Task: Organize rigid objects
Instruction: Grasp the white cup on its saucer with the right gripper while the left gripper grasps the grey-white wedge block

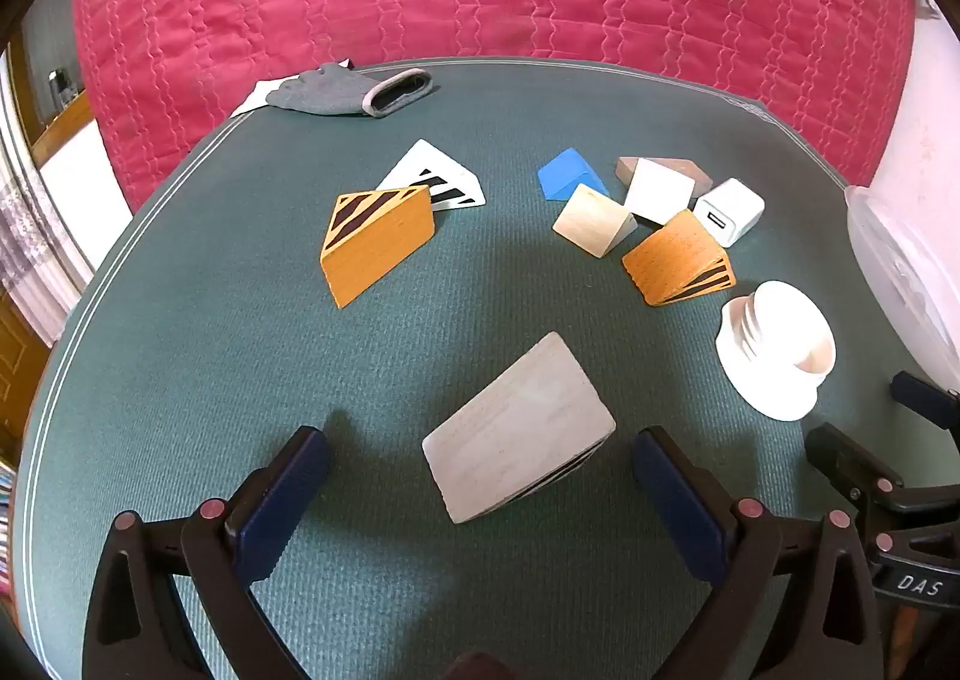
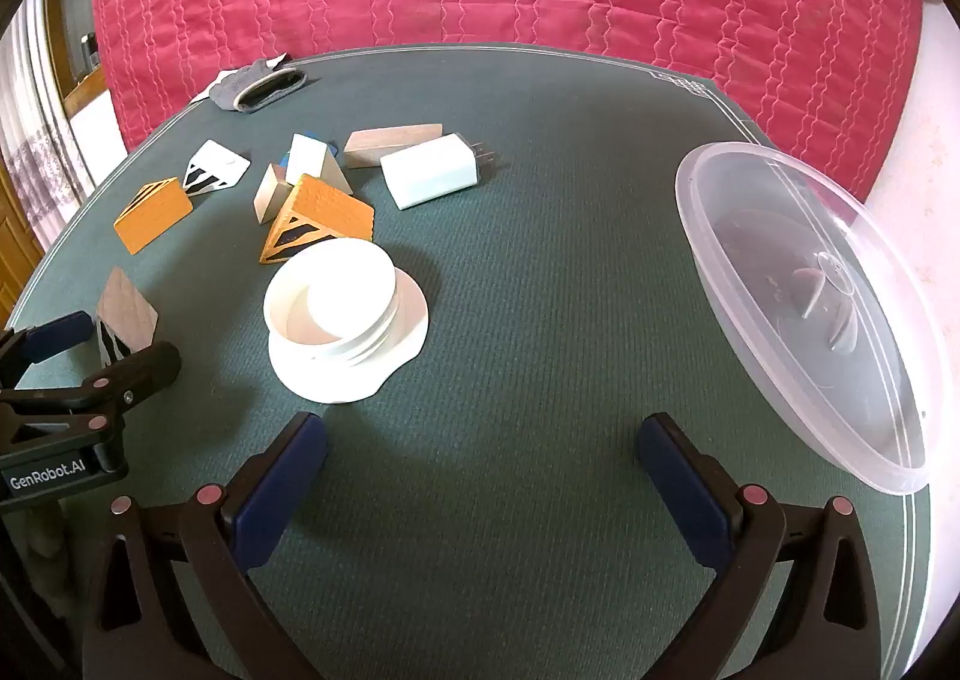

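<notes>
The left tongs [image 1: 480, 476] stood spread around the grey wedge [image 1: 519, 428], not touching; the right tongs [image 2: 483, 461] gaped empty, beside the white lid [image 2: 348, 320].

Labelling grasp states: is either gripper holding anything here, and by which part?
Nothing is held. The left gripper stands open around the grey wooden wedge block without touching it; the right gripper is open over bare green table mat.
</notes>
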Available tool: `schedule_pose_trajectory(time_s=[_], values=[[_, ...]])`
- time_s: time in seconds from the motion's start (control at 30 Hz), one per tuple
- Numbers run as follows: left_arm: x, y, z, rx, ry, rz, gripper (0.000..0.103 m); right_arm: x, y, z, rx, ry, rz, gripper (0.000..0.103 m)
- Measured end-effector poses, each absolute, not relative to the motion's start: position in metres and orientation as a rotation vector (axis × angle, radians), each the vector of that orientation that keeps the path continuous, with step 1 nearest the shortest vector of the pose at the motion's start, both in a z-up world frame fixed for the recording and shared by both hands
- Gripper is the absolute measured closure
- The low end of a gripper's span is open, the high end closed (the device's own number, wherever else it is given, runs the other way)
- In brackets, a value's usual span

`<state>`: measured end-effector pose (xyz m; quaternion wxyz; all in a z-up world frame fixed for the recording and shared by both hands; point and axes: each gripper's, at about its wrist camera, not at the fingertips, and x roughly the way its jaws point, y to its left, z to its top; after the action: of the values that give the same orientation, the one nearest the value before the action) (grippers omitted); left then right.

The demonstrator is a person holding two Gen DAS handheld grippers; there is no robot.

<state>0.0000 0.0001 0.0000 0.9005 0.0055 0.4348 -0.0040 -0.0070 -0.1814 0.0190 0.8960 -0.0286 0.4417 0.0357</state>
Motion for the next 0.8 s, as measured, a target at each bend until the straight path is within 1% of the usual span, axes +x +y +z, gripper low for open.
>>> schedule_pose_trajectory(time_s=[0.8], values=[[-0.004,0.009,0.002,0.029,0.9,-0.036,0.0,-0.007,-0.18,0.018,-0.058,0.915,0.077,0.0]])
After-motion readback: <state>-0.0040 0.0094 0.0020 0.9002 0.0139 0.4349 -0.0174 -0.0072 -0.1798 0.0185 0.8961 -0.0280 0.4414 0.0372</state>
